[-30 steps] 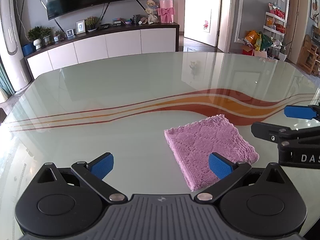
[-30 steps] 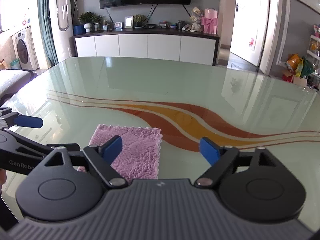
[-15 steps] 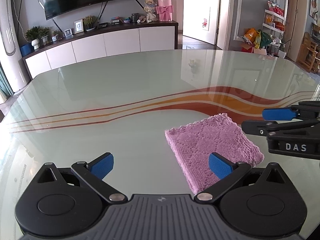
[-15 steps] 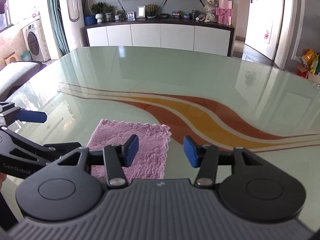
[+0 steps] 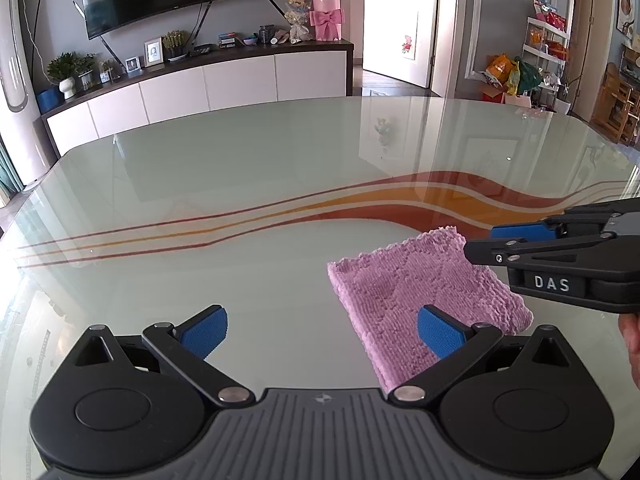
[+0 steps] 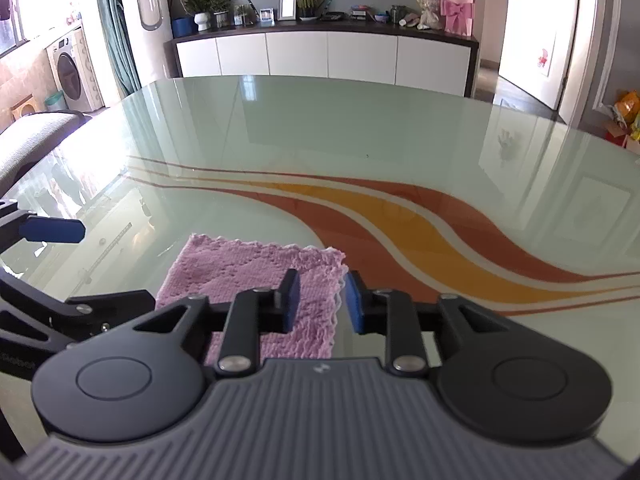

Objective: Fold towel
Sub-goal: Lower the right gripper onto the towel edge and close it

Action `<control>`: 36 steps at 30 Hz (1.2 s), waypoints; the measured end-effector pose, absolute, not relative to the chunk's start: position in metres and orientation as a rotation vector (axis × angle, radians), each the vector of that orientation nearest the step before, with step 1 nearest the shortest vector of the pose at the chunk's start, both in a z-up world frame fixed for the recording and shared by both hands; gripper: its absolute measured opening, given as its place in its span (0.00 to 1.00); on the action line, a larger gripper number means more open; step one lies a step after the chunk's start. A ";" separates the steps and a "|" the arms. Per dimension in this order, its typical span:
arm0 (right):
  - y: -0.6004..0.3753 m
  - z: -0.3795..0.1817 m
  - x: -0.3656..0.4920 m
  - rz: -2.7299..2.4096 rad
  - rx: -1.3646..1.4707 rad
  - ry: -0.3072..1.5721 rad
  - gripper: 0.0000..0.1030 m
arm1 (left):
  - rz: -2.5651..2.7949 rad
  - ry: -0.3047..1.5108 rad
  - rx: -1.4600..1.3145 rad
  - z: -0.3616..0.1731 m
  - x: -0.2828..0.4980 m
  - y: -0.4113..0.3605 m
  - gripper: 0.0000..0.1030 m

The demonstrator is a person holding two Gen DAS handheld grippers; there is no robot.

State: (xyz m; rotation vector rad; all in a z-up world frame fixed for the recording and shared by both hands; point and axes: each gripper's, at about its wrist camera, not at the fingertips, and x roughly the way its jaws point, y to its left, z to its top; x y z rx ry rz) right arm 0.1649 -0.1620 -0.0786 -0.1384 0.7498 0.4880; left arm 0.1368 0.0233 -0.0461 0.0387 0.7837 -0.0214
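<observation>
A pink towel point(image 5: 400, 288) lies folded into a small square on the glass table point(image 5: 240, 184). My left gripper point(image 5: 320, 336) hovers open at the towel's near left side, its right finger above the cloth and nothing between its pads. In the right wrist view my right gripper point(image 6: 322, 300) sits low over the towel point(image 6: 232, 268), its jaws closing. The towel's frilly right edge lies in the narrow gap between the pads, and neither pad visibly presses on it. From the left wrist view the right gripper point(image 5: 486, 242) reaches in over the towel's far right corner.
The table point(image 6: 320, 128) carries red and orange painted stripes and is glossy. A white sideboard point(image 5: 200, 88) with ornaments stands beyond its far edge. A grey chair point(image 6: 36, 136) is at the table's left side. A person's hand point(image 5: 632, 340) shows at the right edge.
The right gripper's jaws have narrowed from wide apart to a small gap, and it has come down and forward onto the towel's right edge. The left gripper has stayed put.
</observation>
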 end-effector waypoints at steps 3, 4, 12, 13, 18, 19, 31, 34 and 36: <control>-0.161 -0.081 0.166 0.486 -0.145 0.756 0.23 | -0.021 0.785 0.037 -0.048 0.138 0.024 0.99; -0.160 -0.082 0.167 0.485 -0.146 0.758 0.23 | -0.021 0.785 0.037 -0.048 0.138 0.024 0.99; -0.158 -0.088 0.168 0.480 -0.146 0.772 0.19 | -0.024 0.786 0.032 -0.049 0.139 0.025 0.99; -0.157 -0.088 0.168 0.480 -0.148 0.773 0.19 | -0.024 0.785 0.032 -0.049 0.139 0.026 0.99; -0.155 -0.087 0.168 0.478 -0.147 0.767 0.11 | -0.024 0.786 0.029 -0.049 0.139 0.027 0.99; -0.155 -0.087 0.168 0.479 -0.148 0.767 0.10 | -0.024 0.787 0.029 -0.050 0.139 0.027 0.99; -0.157 -0.080 0.164 0.489 -0.140 0.745 0.01 | -0.017 0.782 0.021 -0.047 0.135 0.031 0.99; -0.156 -0.073 0.156 0.515 -0.139 0.729 0.01 | -0.012 0.777 0.020 -0.045 0.133 0.033 0.99; -0.155 -0.067 0.149 0.535 -0.137 0.715 0.01 | -0.002 0.770 0.020 -0.043 0.131 0.035 0.99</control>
